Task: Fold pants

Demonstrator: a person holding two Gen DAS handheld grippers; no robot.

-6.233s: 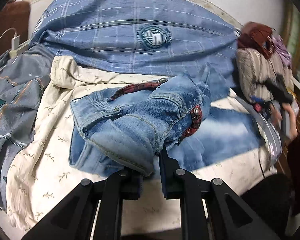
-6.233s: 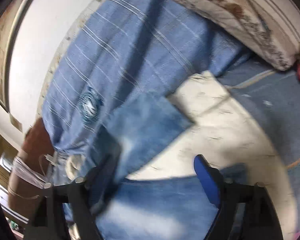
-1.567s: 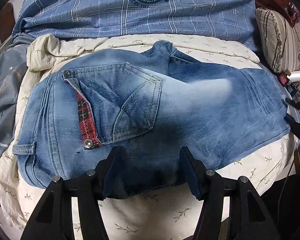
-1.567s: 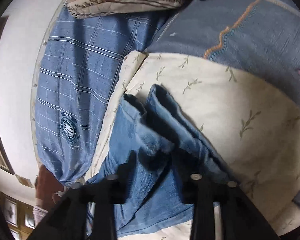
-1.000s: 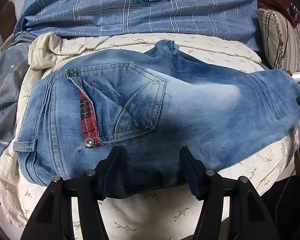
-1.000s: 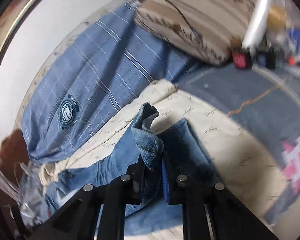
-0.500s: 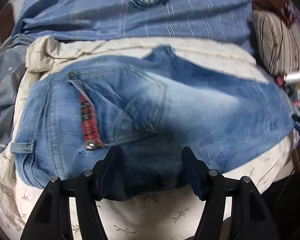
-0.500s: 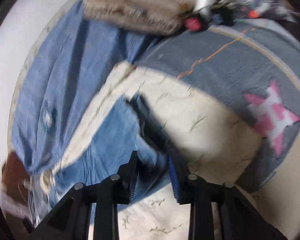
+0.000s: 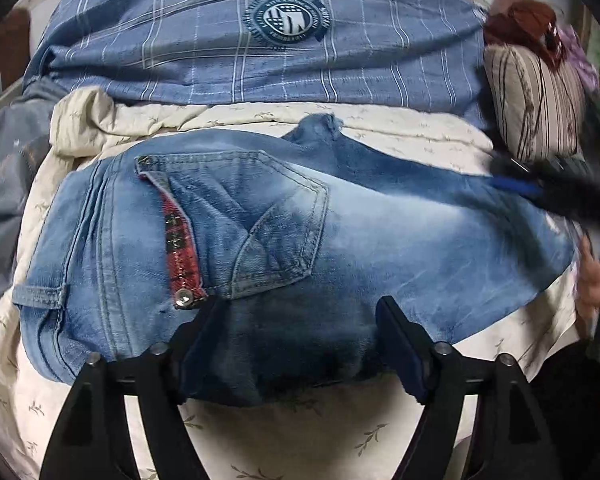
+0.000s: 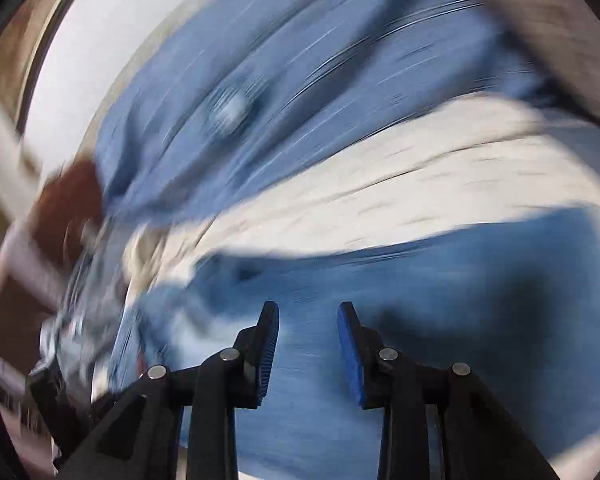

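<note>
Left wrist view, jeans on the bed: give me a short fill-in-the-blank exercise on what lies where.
1. The jeans lie on a cream sheet printed with small ____.
2. The trim along the back pocket opening is a ____ plaid strip.
3. Beyond the jeans lies a blue checked cover bearing a round ____.
4. The left gripper has denim between its jaws, which are ____.

Missing words: leaf sprigs; red; emblem; opening

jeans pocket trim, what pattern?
Red tartan plaid strip along the jeans pocket edge; clearest in left wrist view.
</note>
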